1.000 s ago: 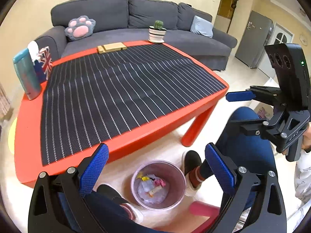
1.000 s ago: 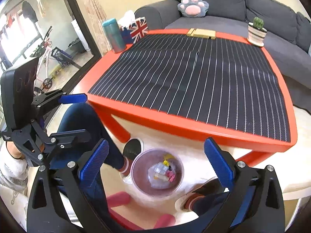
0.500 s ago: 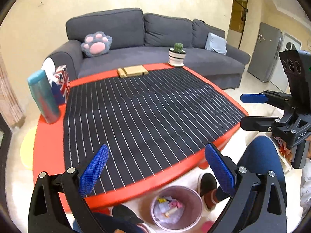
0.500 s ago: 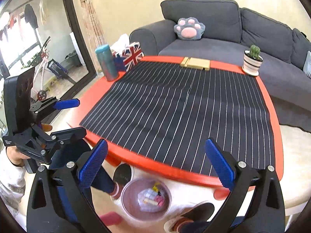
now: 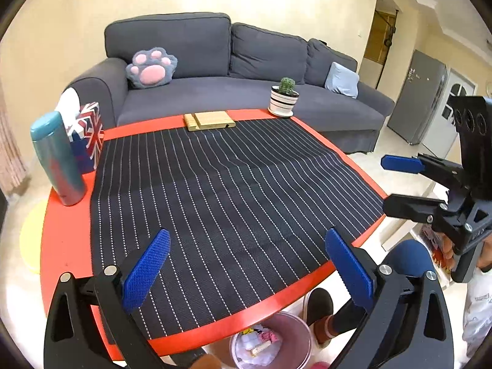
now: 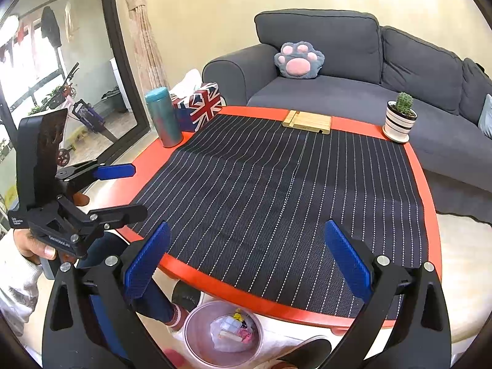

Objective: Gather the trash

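Observation:
A clear round trash bin [image 6: 223, 333] stands on the floor under the near edge of the red table [image 6: 246, 298]. It holds several scraps of trash [image 6: 232, 332]. It also shows in the left wrist view [image 5: 272, 341], partly hidden by the table edge. My left gripper [image 5: 249, 269] is open and empty above the striped mat [image 5: 221, 203]. My right gripper [image 6: 249, 261] is open and empty above the table's near edge. Each gripper shows in the other's view, the right one [image 5: 409, 184] and the left one [image 6: 120, 190], both with jaws apart.
On the table stand a teal bottle [image 5: 57, 160], a Union Jack tissue box [image 5: 87, 138], a wooden stand [image 5: 209, 120] and a potted cactus [image 5: 284, 97]. A grey sofa [image 5: 233, 86] is behind. The person's legs and shoes [image 5: 319, 307] are by the bin.
Both grippers have risen and tilted up from the bin toward the tabletop. The bin has dropped to the bottom edge of both views. Both stay open.

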A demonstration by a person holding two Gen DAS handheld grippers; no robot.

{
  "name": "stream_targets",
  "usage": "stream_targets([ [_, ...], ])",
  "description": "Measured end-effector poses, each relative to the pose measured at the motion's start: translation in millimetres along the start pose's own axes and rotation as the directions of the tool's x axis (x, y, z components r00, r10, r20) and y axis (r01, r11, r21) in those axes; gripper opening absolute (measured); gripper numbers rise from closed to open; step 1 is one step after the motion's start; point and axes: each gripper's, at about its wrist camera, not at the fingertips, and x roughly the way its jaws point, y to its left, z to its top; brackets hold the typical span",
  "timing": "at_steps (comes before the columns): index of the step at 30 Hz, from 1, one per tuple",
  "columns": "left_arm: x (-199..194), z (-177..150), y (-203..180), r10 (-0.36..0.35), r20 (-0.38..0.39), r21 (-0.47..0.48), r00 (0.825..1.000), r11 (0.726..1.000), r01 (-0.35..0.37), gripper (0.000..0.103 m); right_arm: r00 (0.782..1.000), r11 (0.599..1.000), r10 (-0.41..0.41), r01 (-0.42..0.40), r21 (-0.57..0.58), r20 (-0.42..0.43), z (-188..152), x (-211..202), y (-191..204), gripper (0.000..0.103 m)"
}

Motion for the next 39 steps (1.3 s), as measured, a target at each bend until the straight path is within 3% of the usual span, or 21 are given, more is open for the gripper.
stream_targets([
  [5,2,1,4,0.033,-0.005,-0.020,0.999,0.999,-0.033,0.097,1.000,1.000,0.006,-0.006,0.002,0.000,-1,2,-1,0.098],
  [9,3,1,8,-0.007,-0.014,-0.038,1.000,0.999,0.006,0.097,1.000,1.000,0.007,-0.007,0.003,-0.002,-1,4,-1,0.098],
  [20,2,5,8,0.086,0.012,-0.028,0.996,0.996,-0.085,0.097,1.000,1.000,-0.001,0.001,0.007,-0.015,-1,9,-2,0.098],
  [39,4,4,11,0.077,0.003,-0.037,0.997,0.996,-0.076,0.097,1.000,1.000,-0.010,0.010,0.006,-0.015,1,9,-4,0.098],
])
